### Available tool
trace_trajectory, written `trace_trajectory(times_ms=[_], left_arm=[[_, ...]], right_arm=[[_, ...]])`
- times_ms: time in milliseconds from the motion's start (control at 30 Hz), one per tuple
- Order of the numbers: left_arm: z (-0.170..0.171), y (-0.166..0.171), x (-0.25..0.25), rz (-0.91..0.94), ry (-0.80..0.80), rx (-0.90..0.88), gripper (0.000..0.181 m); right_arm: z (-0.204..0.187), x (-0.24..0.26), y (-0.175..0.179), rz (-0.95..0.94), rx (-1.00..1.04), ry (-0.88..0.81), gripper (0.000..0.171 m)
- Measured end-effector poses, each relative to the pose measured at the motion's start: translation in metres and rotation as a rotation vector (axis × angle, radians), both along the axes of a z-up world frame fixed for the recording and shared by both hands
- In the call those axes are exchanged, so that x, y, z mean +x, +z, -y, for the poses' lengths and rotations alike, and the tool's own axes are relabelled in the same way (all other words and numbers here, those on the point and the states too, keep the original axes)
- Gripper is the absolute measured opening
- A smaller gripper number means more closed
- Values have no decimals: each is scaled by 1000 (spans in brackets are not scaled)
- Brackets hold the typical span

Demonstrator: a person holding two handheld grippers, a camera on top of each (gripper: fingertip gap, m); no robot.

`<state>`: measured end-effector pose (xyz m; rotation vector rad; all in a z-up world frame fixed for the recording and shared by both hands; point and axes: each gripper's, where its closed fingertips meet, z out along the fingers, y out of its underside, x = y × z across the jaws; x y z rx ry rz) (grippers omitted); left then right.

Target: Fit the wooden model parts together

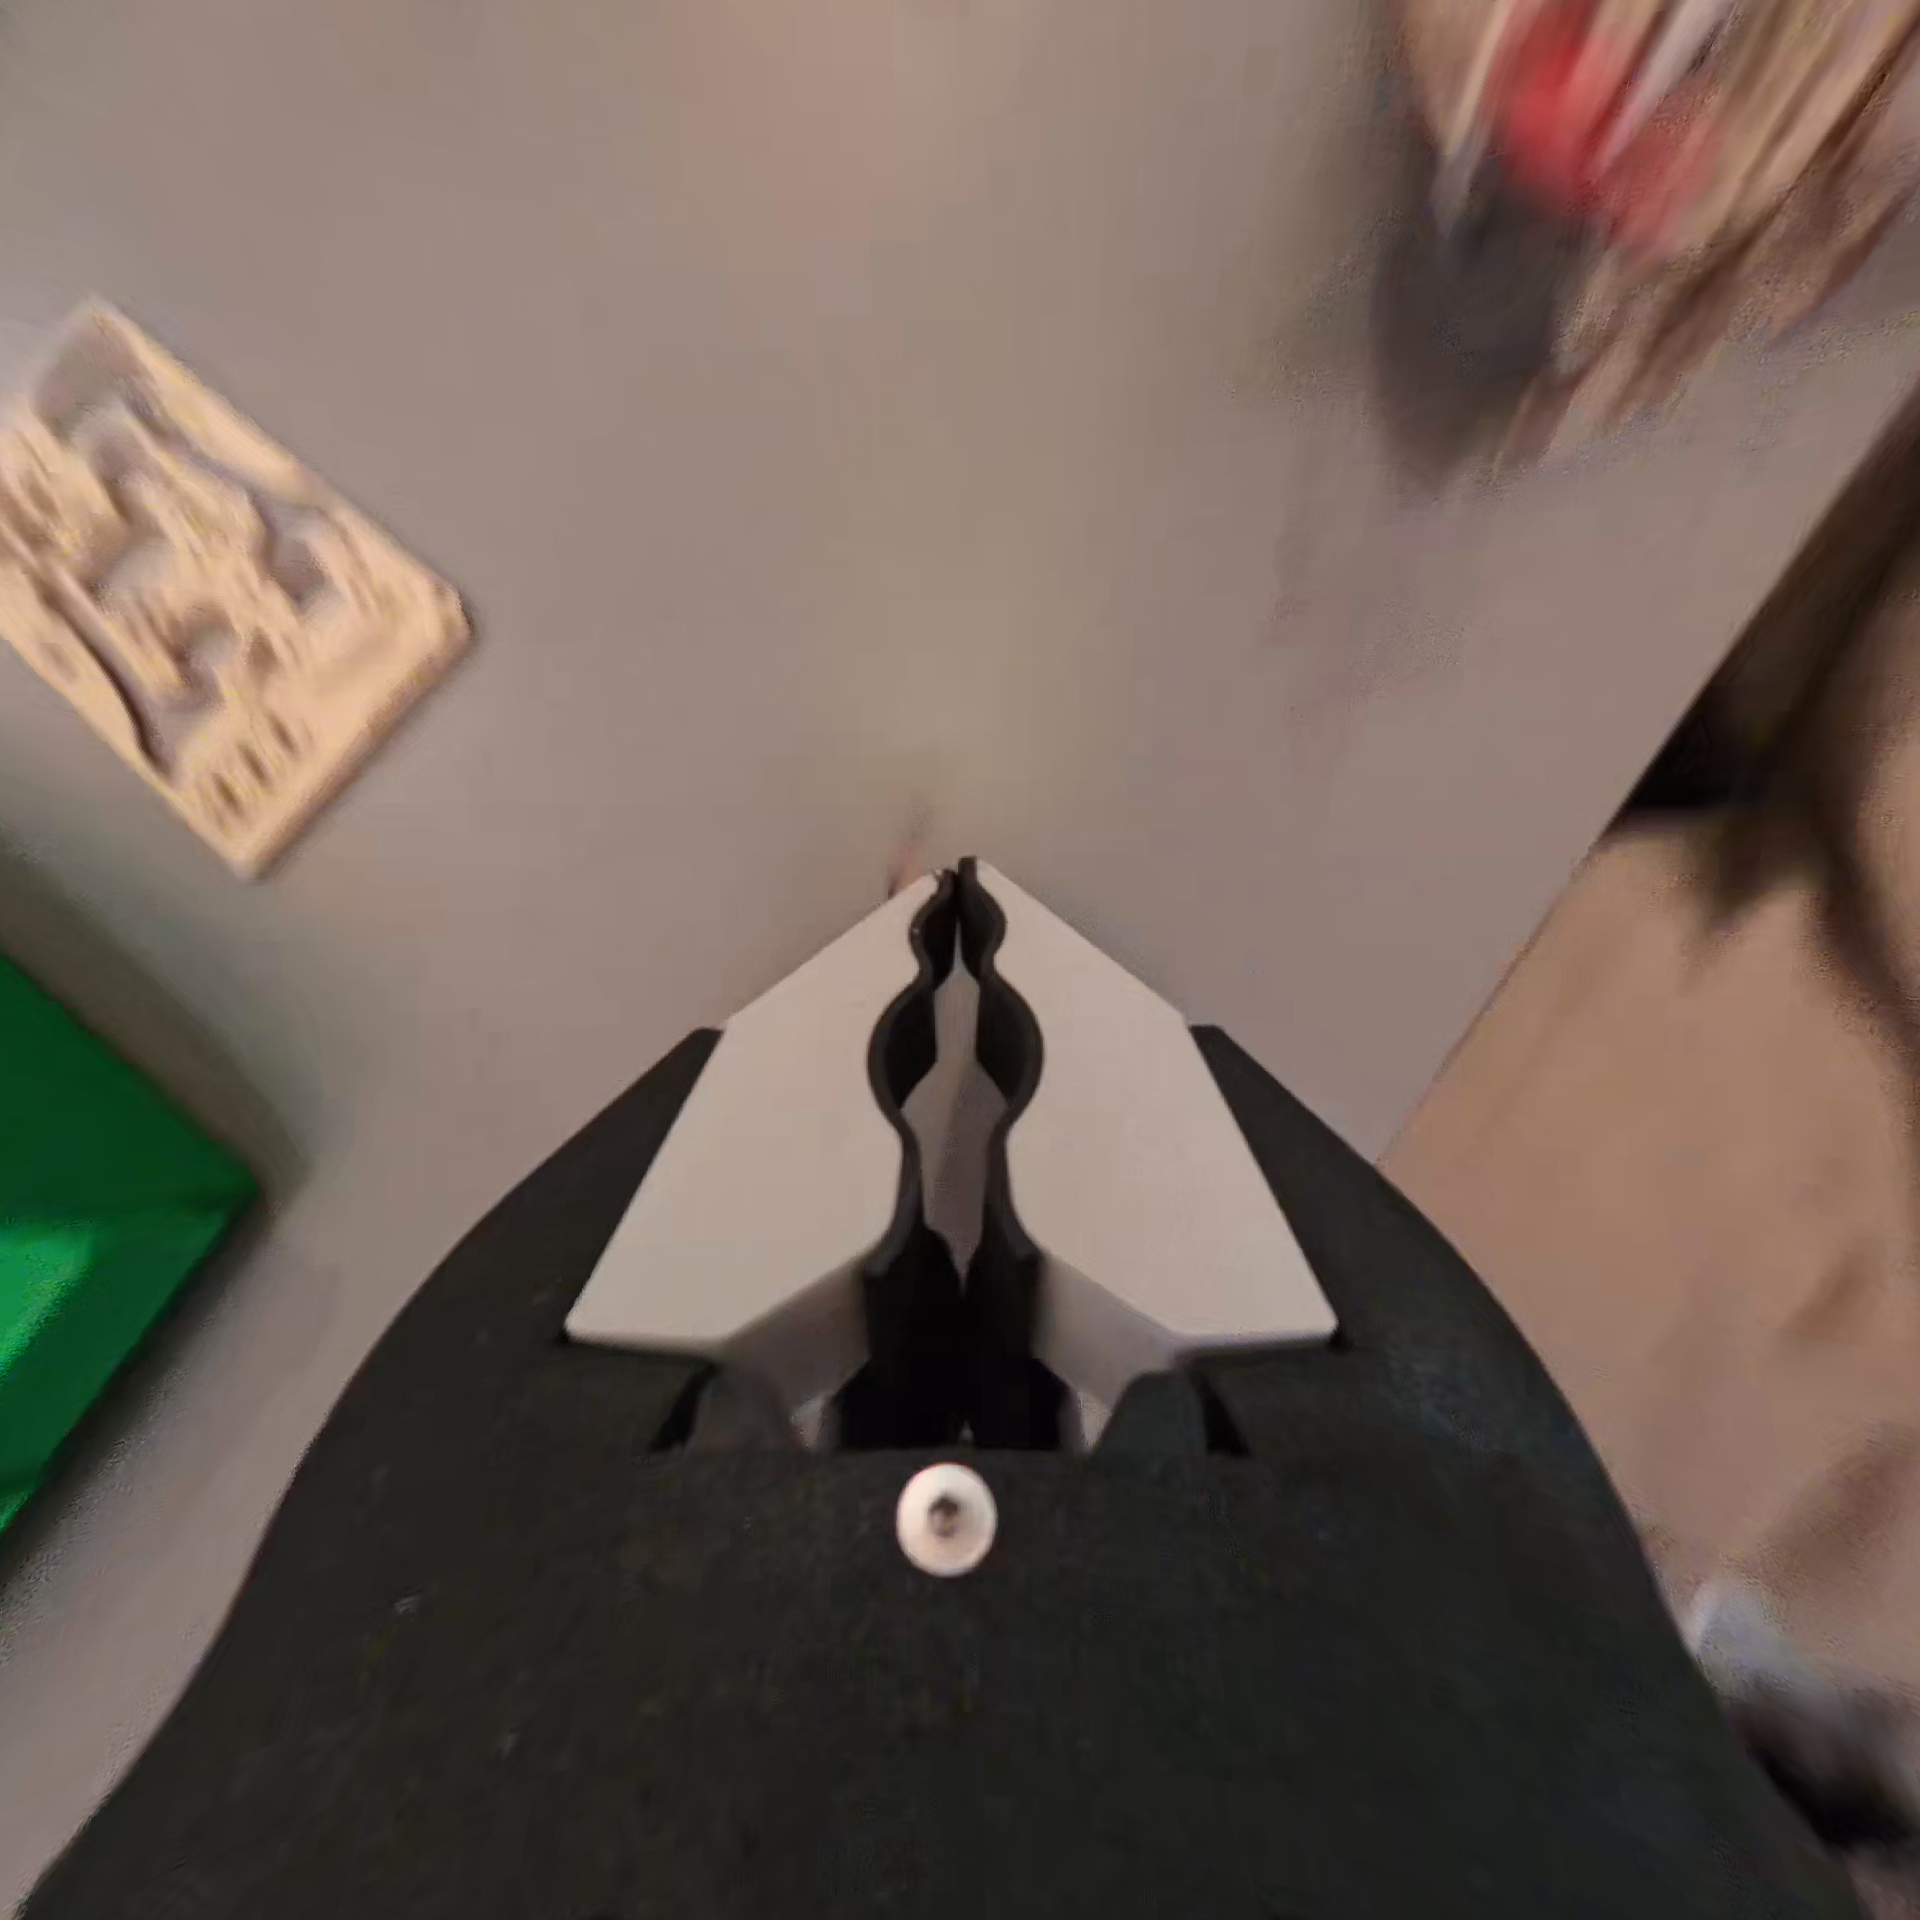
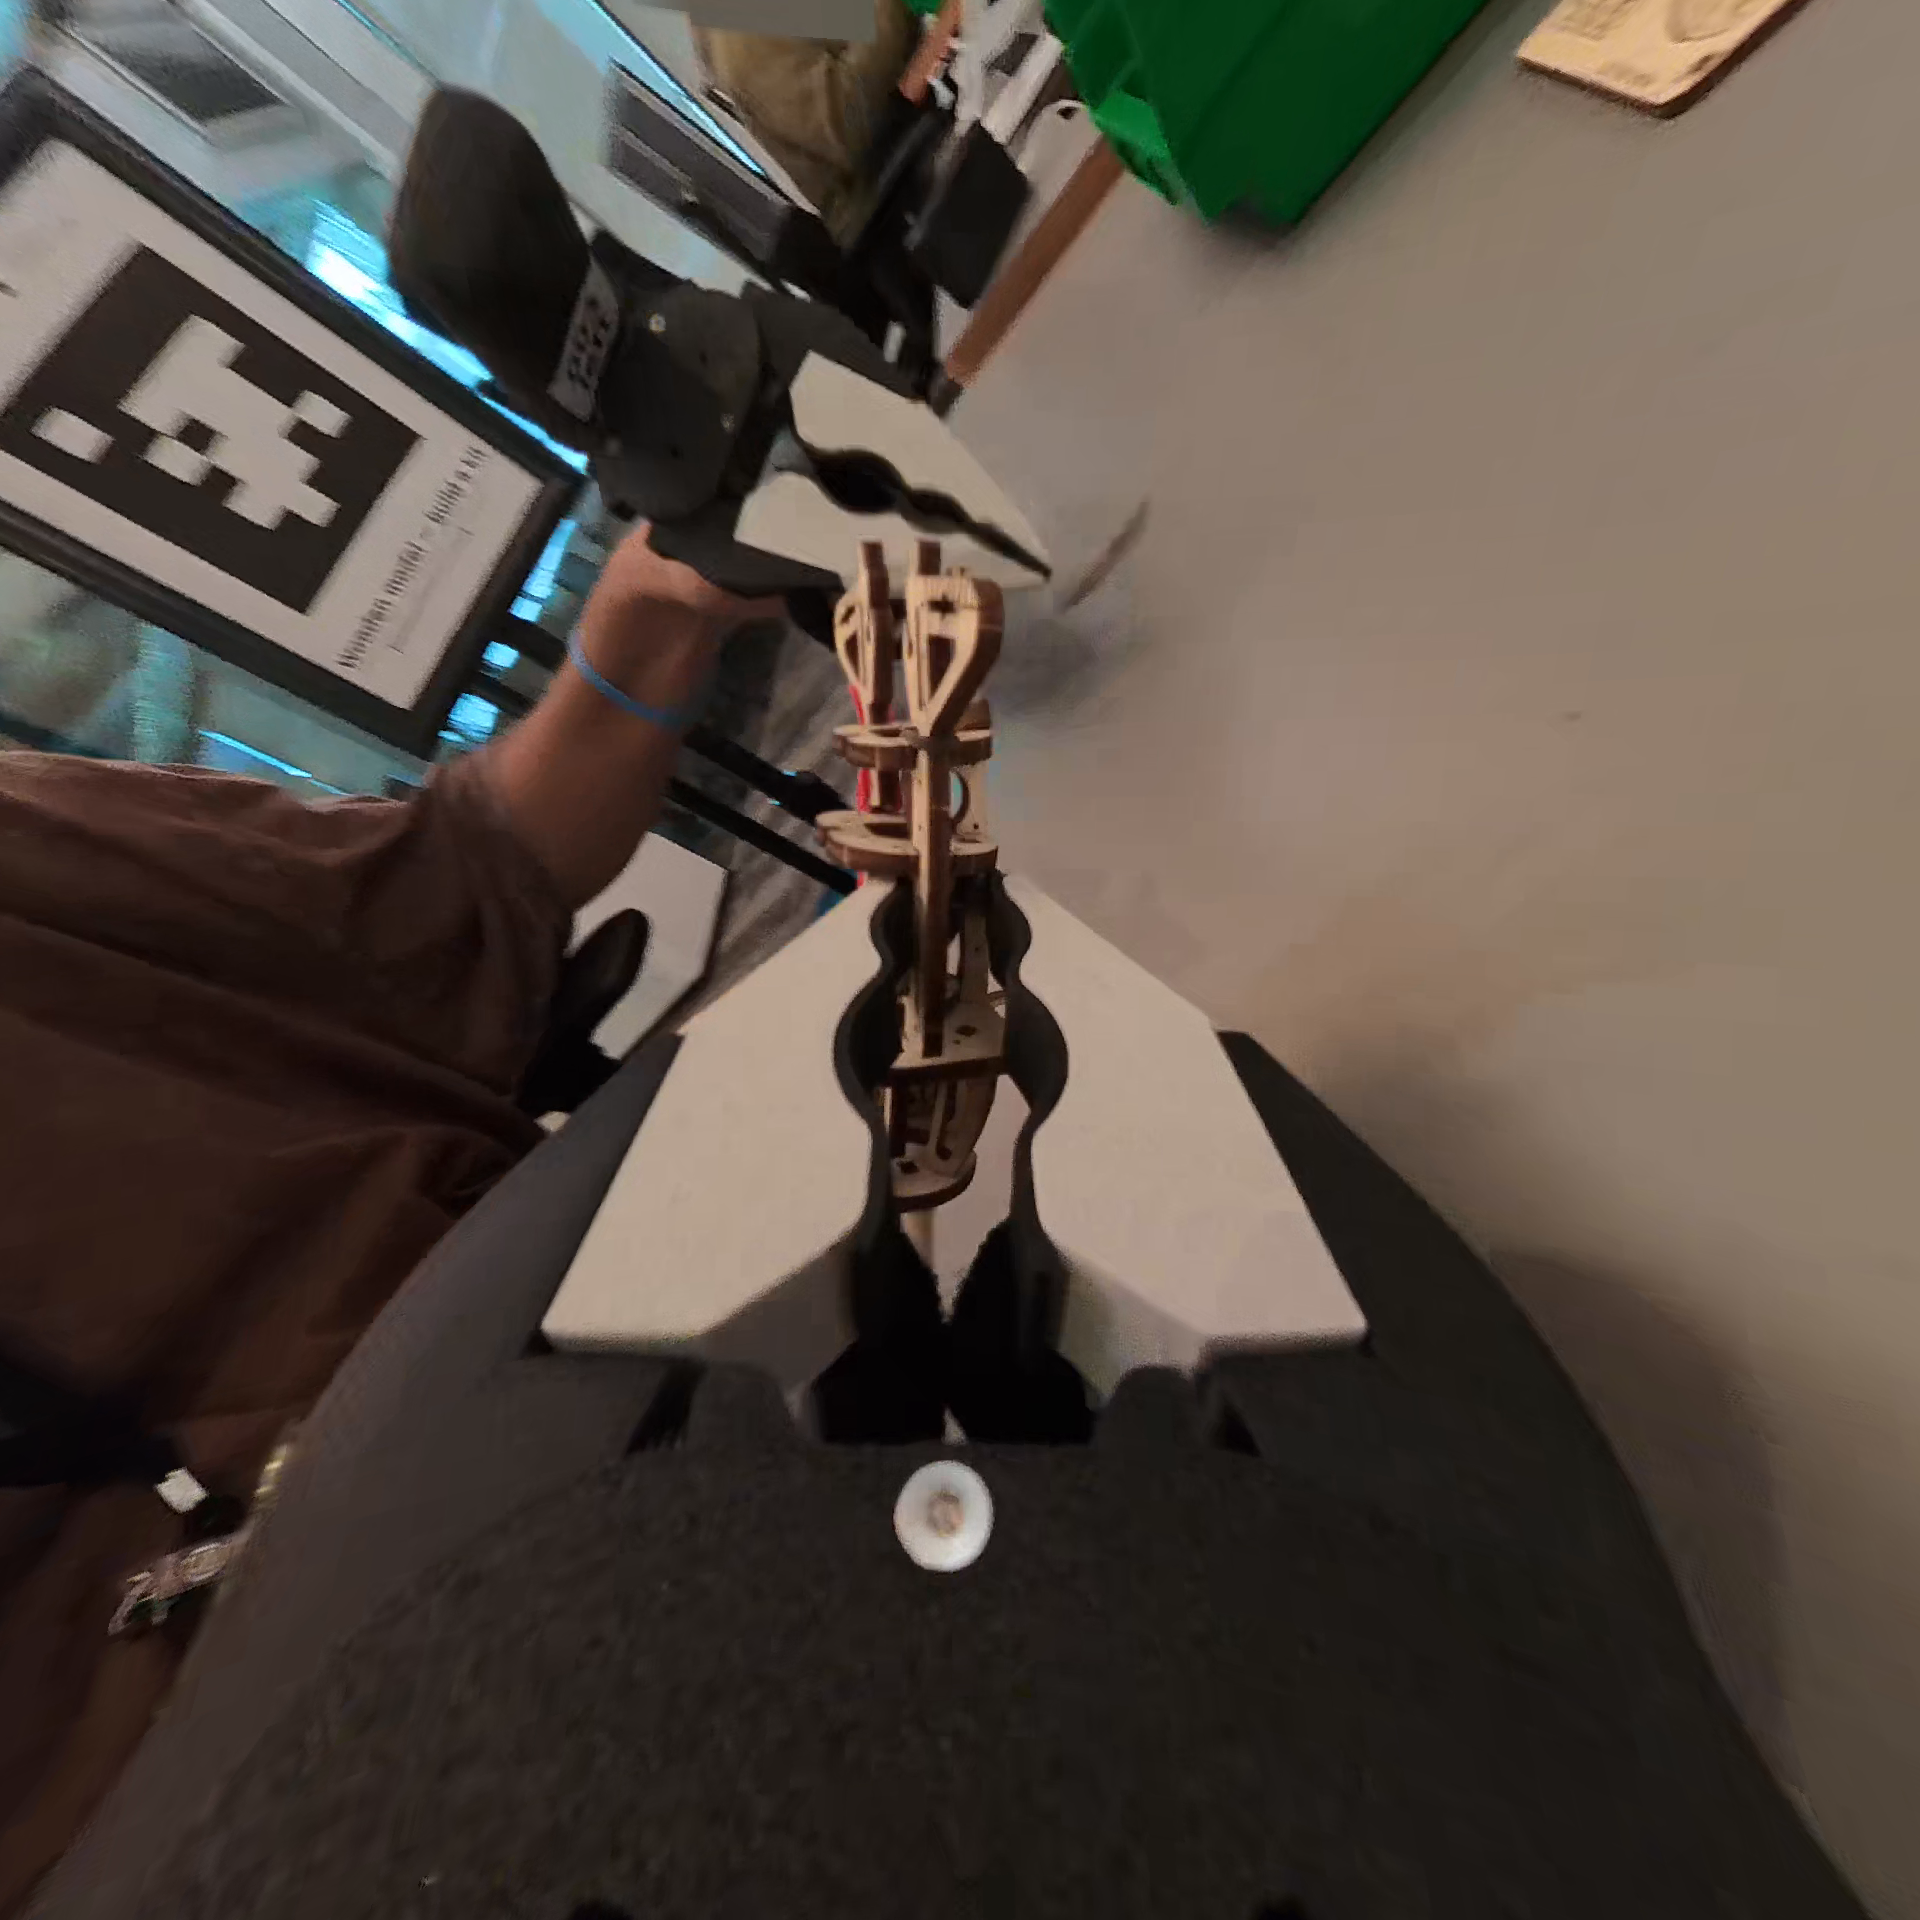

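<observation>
My right gripper (image 2: 951,894) is shut on a partly built wooden model (image 2: 920,727), a thin lattice of light plywood that sticks out past the fingertips, held above the grey table (image 2: 1455,727). My left gripper (image 1: 956,873) is shut and seems empty, its tips pointing down at the grey table (image 1: 779,468). It also shows in the right wrist view (image 2: 1023,556), just beyond the model's far end. In the left wrist view a blurred shape with red in it (image 1: 1621,208) at the top right is likely the model and right gripper.
A flat wooden parts sheet (image 1: 197,582) with cut-out holes lies on the table at the left; it shows at the top right of the right wrist view (image 2: 1652,42). A green box (image 1: 94,1226) (image 2: 1247,94) sits near it. The table edge (image 1: 1662,810) runs along the right.
</observation>
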<state>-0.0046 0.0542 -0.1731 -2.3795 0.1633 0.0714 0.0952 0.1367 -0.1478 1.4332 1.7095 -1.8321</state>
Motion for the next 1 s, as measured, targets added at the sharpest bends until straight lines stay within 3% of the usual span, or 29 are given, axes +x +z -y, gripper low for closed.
trace_trajectory(times_ms=[33, 100, 200, 333, 400, 500, 567, 600, 767, 1000], left_arm=[[-19, 34, 10, 82, 24, 187, 0], [-43, 95, 30, 279, 26, 455, 0], [-58, 127, 42, 375, 12, 550, 0], [-57, 103, 20, 243, 106, 455, 0], [-55, 82, 31, 244, 73, 379, 17], [-64, 56, 72, 436, 60, 322, 46], [-77, 49, 94, 479, 54, 359, 57], [-81, 51, 105, 538, 29, 372, 48], [-92, 62, 138, 843, -89, 365, 58], [-96, 57, 144, 897, -101, 362, 60]], right_arm=[[4, 2, 5, -8, -43, 18, 10], [10, 5, 18, -45, -127, 32, 10], [14, 4, 18, -67, -121, 31, 10], [9, 4, -8, -20, 41, 15, 10], [6, 9, -9, -17, 61, 5, 10], [-9, -3, 7, -57, 10, -181, 10], [-9, -3, 29, -161, -65, -252, 10], [-7, -2, 35, -187, -82, -263, 11], [-12, 0, 41, -251, -76, -313, 11], [-19, -3, 39, -198, -95, -341, 11]])
